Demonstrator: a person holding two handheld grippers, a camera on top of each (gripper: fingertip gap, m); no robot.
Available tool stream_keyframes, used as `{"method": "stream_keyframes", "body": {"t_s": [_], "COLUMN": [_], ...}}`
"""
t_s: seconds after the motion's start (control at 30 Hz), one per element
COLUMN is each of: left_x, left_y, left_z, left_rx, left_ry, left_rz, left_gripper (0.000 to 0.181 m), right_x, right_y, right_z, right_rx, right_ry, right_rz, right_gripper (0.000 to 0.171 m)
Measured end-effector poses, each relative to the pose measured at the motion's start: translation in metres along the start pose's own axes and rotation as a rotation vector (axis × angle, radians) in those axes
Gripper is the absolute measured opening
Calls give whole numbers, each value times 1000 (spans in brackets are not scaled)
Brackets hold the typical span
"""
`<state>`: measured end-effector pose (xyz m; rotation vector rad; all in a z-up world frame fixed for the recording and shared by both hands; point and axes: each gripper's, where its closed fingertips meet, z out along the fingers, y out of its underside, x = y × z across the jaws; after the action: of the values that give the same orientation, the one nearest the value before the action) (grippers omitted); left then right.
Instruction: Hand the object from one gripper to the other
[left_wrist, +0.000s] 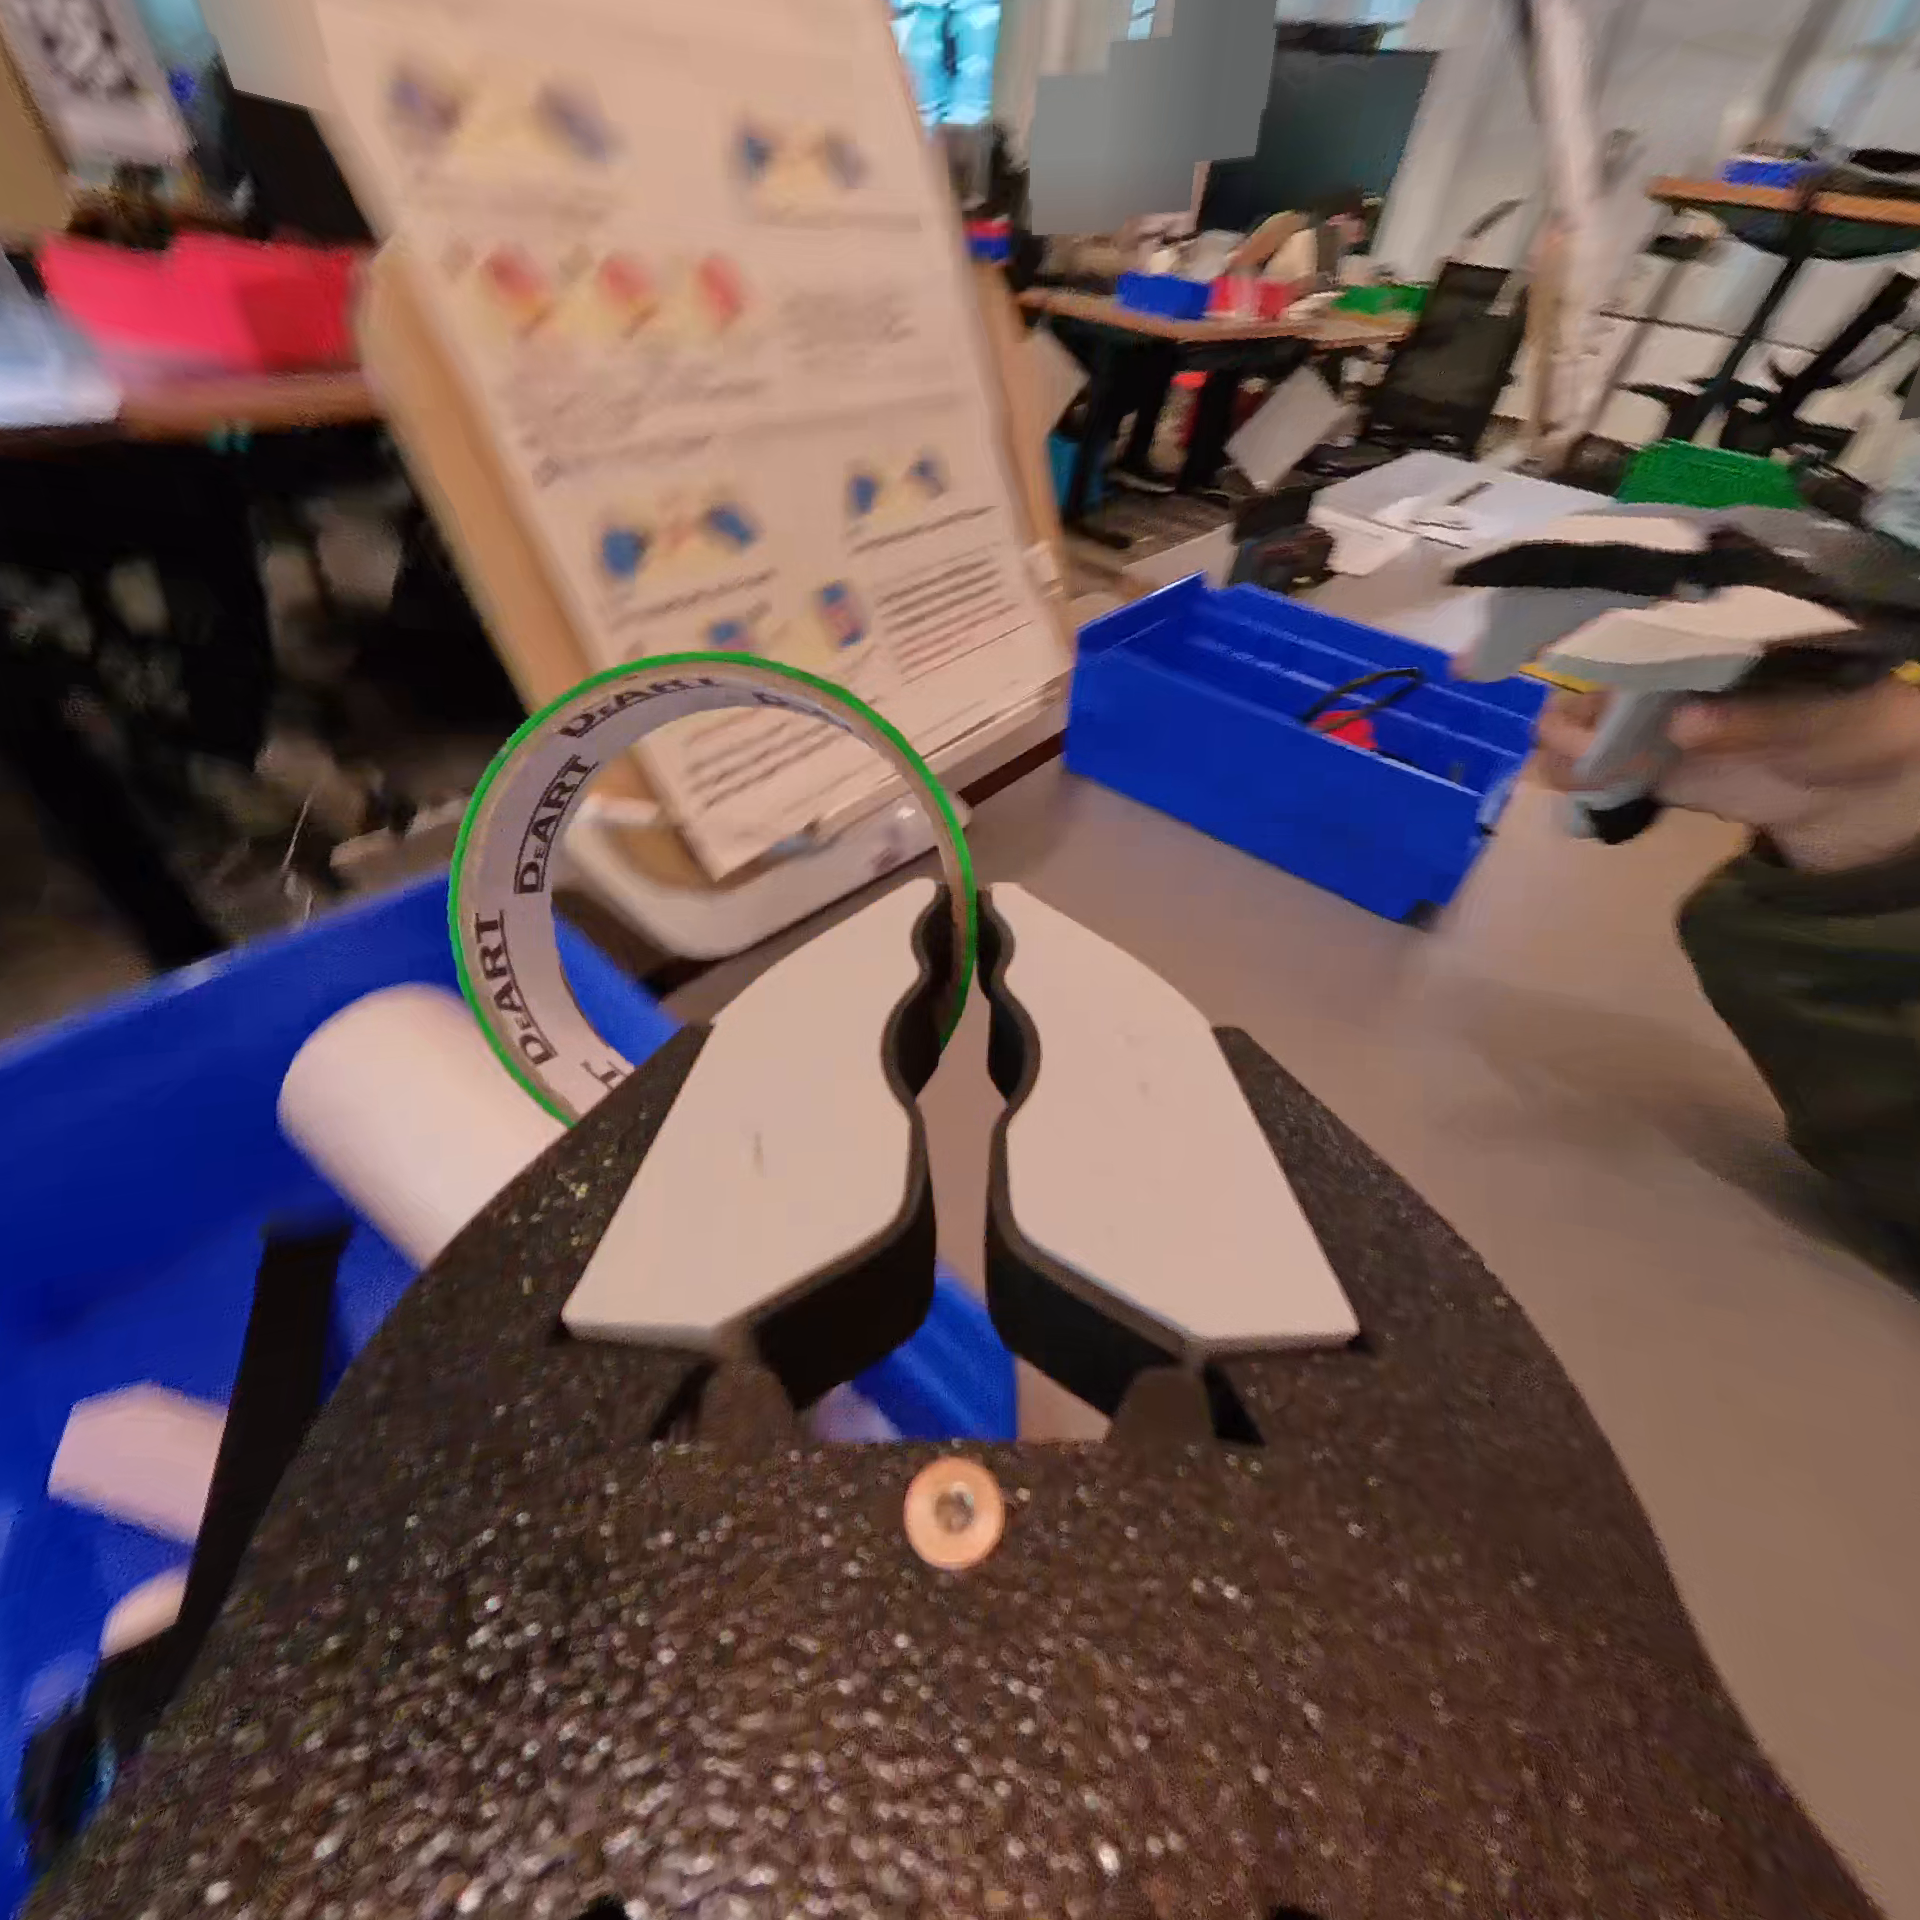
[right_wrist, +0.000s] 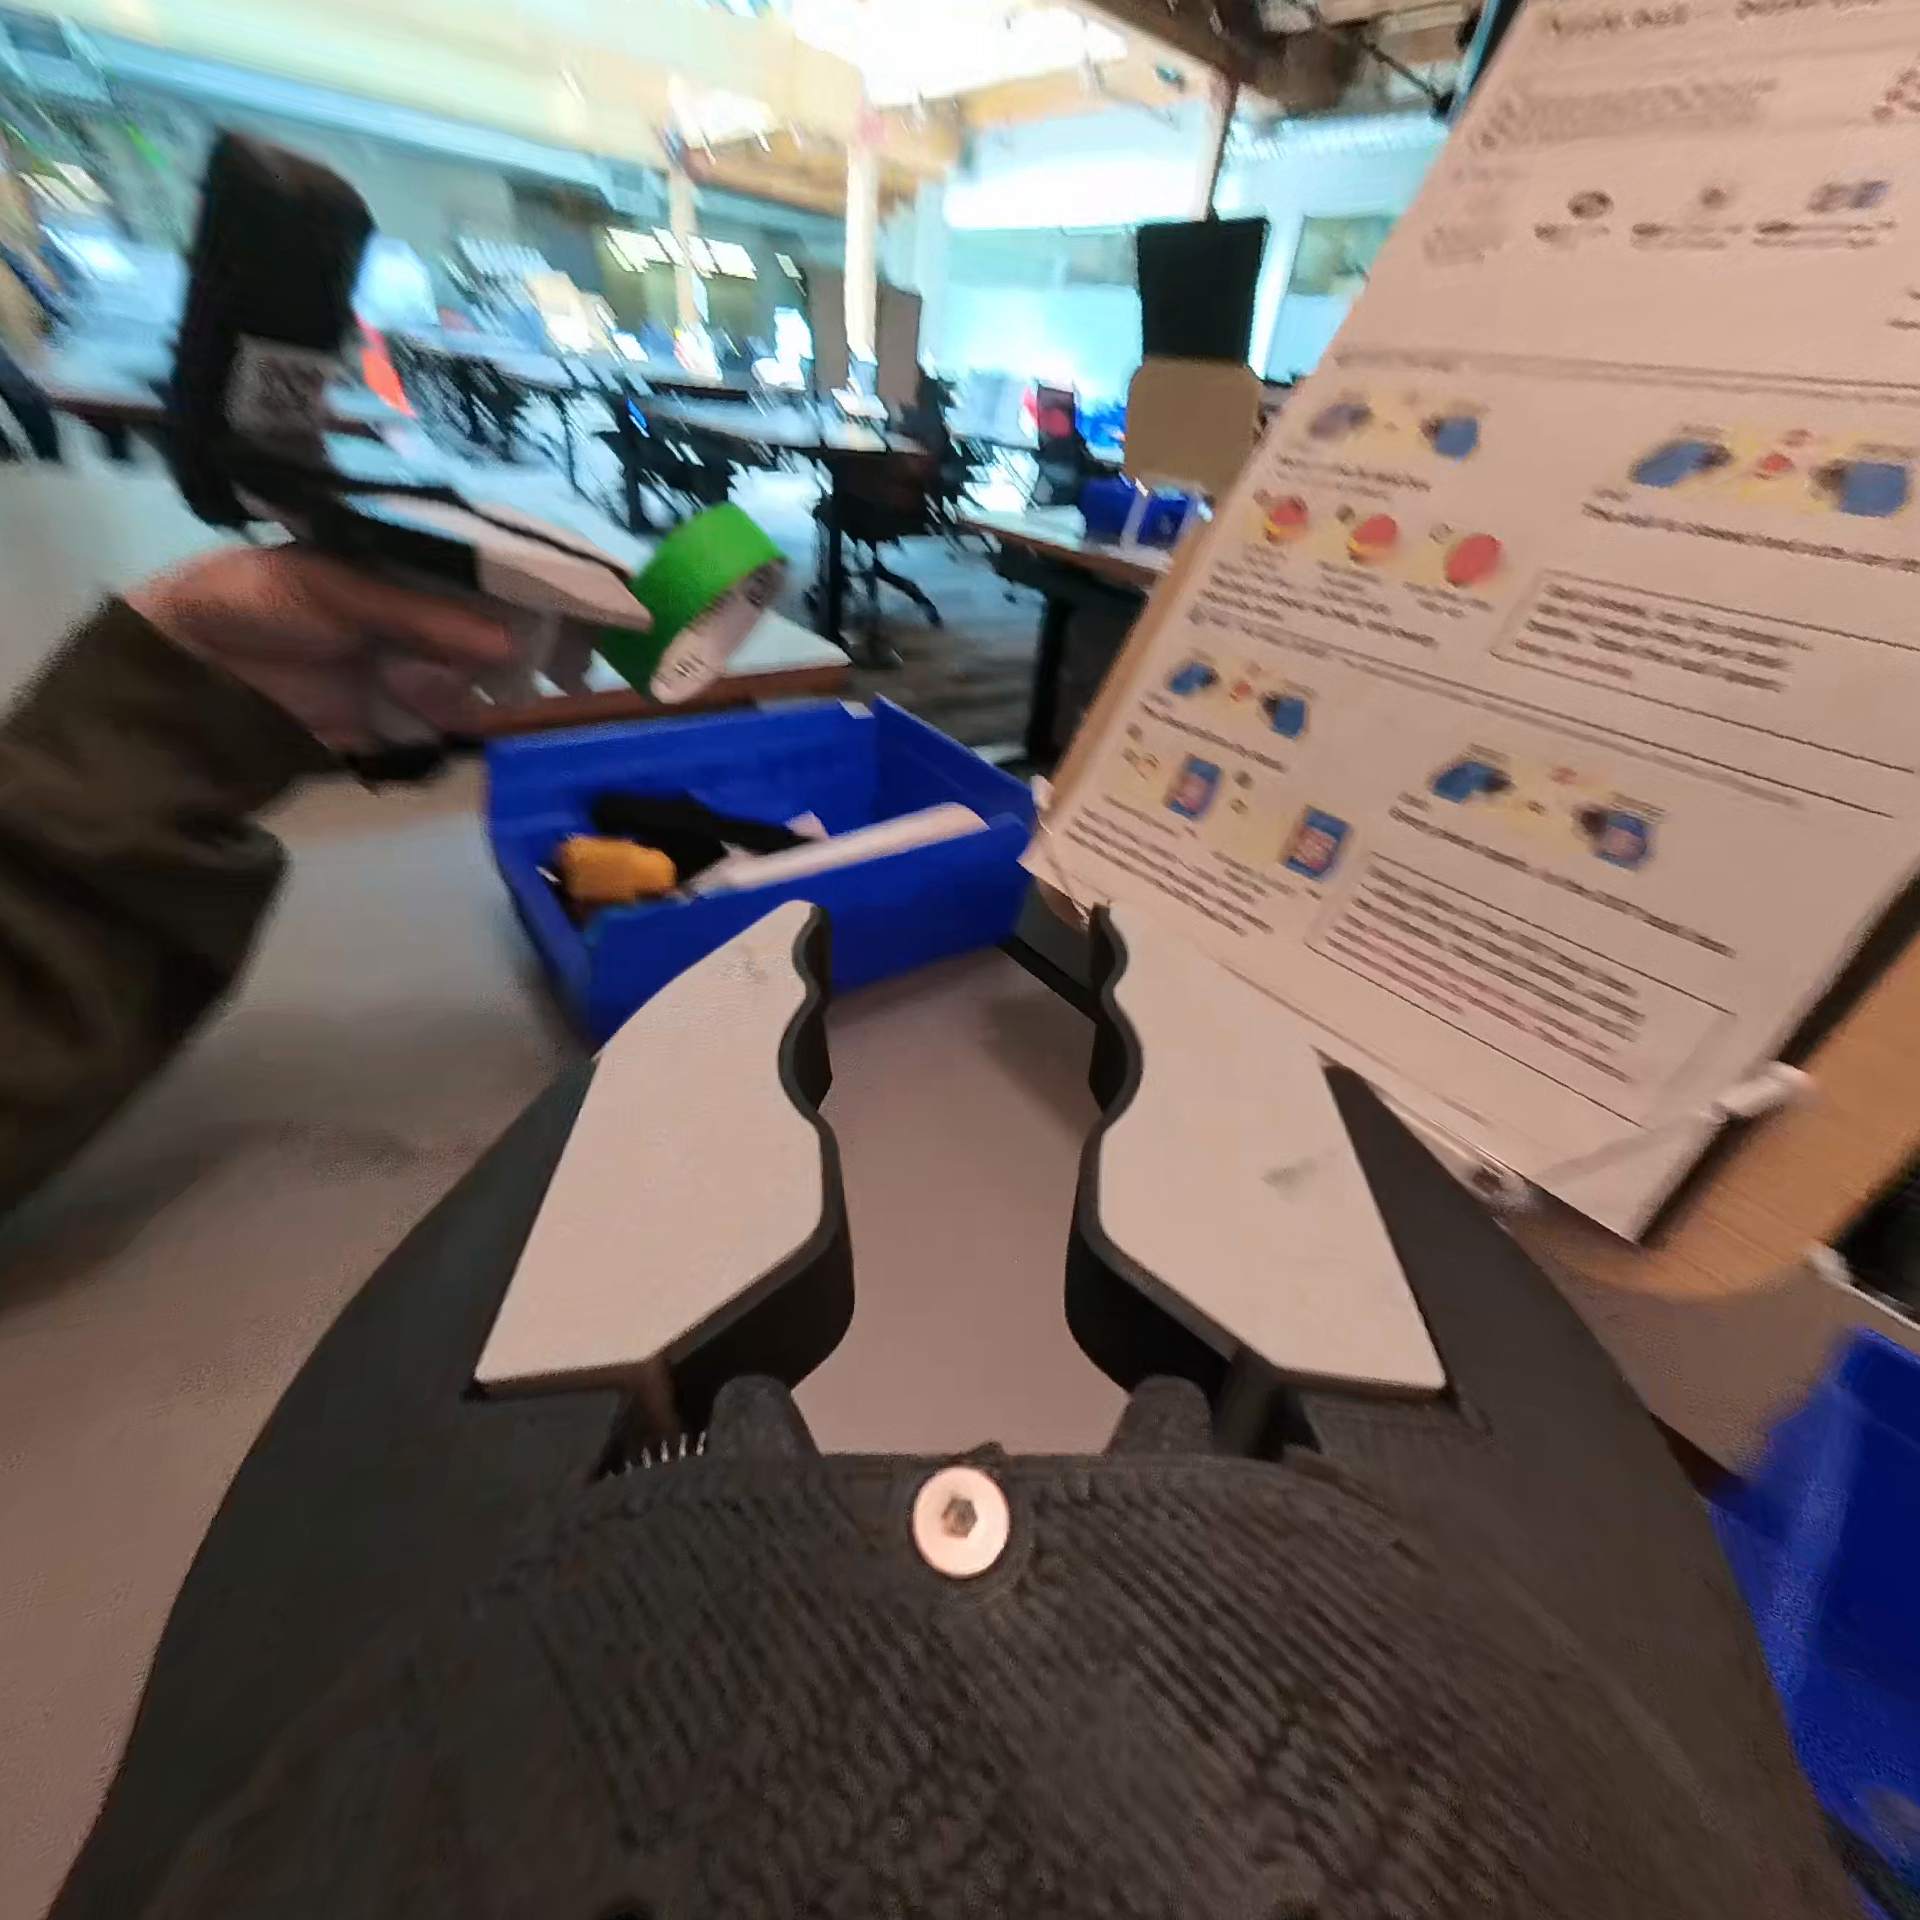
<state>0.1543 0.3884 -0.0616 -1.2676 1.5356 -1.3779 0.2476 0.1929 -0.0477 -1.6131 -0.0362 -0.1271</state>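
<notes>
My left gripper (left_wrist: 968, 914) is shut on the rim of a green tape roll (left_wrist: 520, 883) with a white printed inner core, held upright in the air above a blue bin. The roll also shows in the right wrist view (right_wrist: 701, 592), pinched in the left gripper (right_wrist: 623, 608) at upper left, held by a hand in a dark sleeve. My right gripper (right_wrist: 961, 945) is open and empty, above the grey table, well apart from the roll. The right gripper also shows in the left wrist view (left_wrist: 1475, 613) at far right, held by a hand.
A blue bin (left_wrist: 135, 1195) with white rolls sits under the left gripper. Another blue bin (left_wrist: 1278, 769) sits on the grey table (left_wrist: 1351, 1091). A propped instruction board (left_wrist: 707, 416) stands between them. The bin with tools (right_wrist: 914, 883) and the board (right_wrist: 1507, 675) show in the right view. The left gripper's tips are roughly 25 cm from the right gripper's.
</notes>
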Motion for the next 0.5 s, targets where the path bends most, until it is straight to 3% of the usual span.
{"method": "stream_keyframes", "body": {"t_s": [0.13,0.27,0.4,0.5], "left_x": [73,139,153,160], "left_y": [-26,-21,-6,5], "left_z": [20,54,84,94], "left_rx": [59,69,-5,-46], "left_ry": [113,153,27,36], "left_rz": [343,807,1109,1188], "left_gripper": [3,3,3,3], "right_x": [-31,-39,-31,-29], "right_y": [-25,-35,-34,-26], "right_z": [11,14,9,7], "right_rx": [152,211,194,150], "right_ry": [-136,-188,-185,-202], "right_rz": [206,384,441,422], "right_gripper": [51,55,54,49]}}
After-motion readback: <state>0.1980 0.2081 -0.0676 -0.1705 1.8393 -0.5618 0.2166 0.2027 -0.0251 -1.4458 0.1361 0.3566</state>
